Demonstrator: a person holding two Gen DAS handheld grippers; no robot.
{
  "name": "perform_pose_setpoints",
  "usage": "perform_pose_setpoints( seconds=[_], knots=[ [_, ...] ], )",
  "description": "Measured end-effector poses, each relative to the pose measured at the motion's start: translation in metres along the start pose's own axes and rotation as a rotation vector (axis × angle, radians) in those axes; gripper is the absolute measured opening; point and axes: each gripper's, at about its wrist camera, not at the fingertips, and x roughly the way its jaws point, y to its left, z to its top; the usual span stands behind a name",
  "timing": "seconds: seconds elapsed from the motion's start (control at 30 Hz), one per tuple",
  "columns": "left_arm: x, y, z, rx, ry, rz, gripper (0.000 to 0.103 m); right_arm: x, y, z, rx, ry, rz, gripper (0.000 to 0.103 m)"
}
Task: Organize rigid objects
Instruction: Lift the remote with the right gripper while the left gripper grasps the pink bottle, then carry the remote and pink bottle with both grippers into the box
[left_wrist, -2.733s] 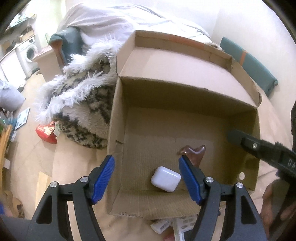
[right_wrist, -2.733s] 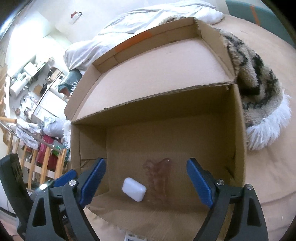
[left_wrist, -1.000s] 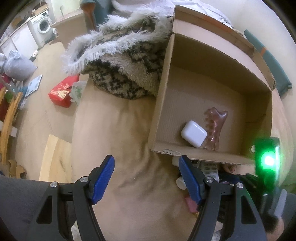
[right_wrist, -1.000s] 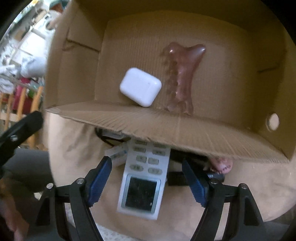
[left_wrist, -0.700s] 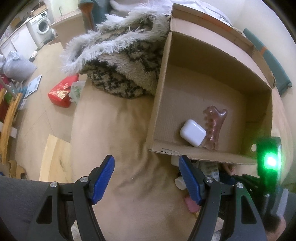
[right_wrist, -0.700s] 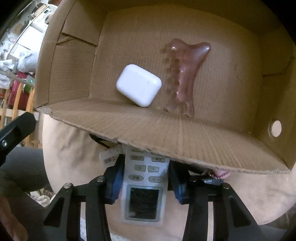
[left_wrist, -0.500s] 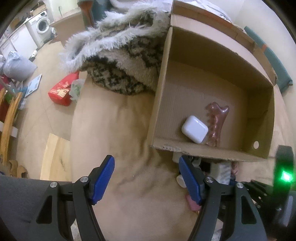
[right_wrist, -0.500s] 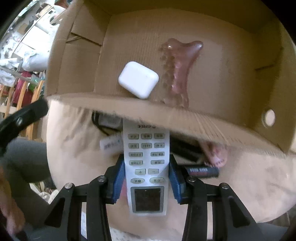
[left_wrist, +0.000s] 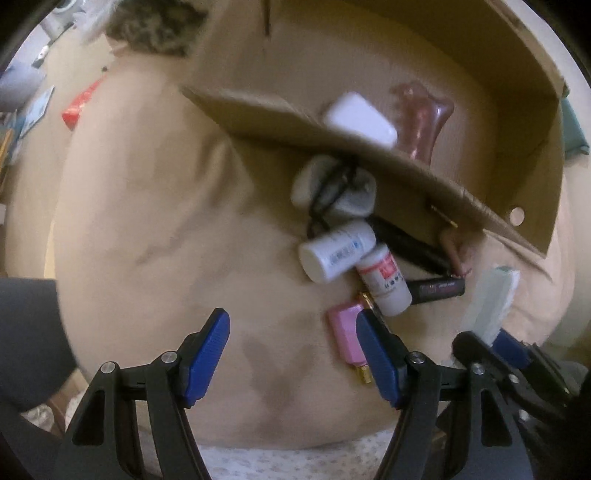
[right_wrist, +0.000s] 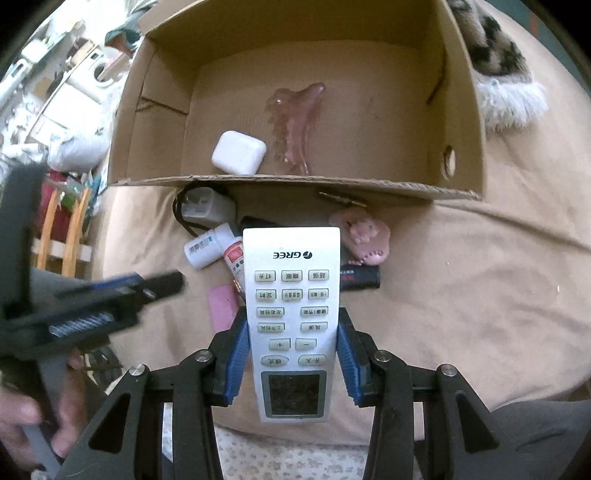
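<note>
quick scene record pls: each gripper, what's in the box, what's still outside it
right gripper: shut on remote, held clear of the pile
left gripper: open, empty, over the pile
box: holds white case and pink comb
outside, by the box's near wall: two white bottles, charger, pink card, black tube, pink clip
surface: beige cover

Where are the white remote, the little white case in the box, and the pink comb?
white remote (right_wrist: 291, 295): right wrist view, button panel.
white case (right_wrist: 239, 152): right wrist view, top face.
pink comb (right_wrist: 295, 118): right wrist view, its spine.
</note>
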Motion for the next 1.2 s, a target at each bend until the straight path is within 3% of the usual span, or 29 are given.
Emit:
perform_pose_setpoints(
  seconds=[0.37, 0.43, 0.53, 0.73, 1.03, 1.2],
  knots=[
    [0.029, -0.026, -0.011, -0.007, 0.021, 0.078, 0.067, -0.013, -0.019, -0.009, 0.041, -0.022, 0.021, 0.046],
    [0.029, -0.030, -0.012, -0.006, 0.024, 0.107, 0.048, -0.013, -0.022, -0.010, 0.043, -0.011, 0.025, 0.046],
    [0.029, -0.029, -0.014, -0.001, 0.037, 0.089, 0.023, -0.012, -0.022, -0.011, 0.050, -0.012, 0.039, 0.046],
    [0.025, -0.020, -0.012, 0.021, 0.054, 0.067, 0.023, -0.010, -0.022, -0.011, 0.056, -0.011, 0.051, 0.046],
    [0.001, 0.016, -0.012, 0.003, 0.025, 0.104, 0.023, -0.005, -0.013, -0.016, 0.036, 0.004, 0.047, 0.046],
    [-0.038, 0.032, -0.009, 0.003, -0.069, 0.081, 0.023, -0.020, -0.005, -0.016, 0.035, -0.039, 0.109, 0.046]
  ],
)
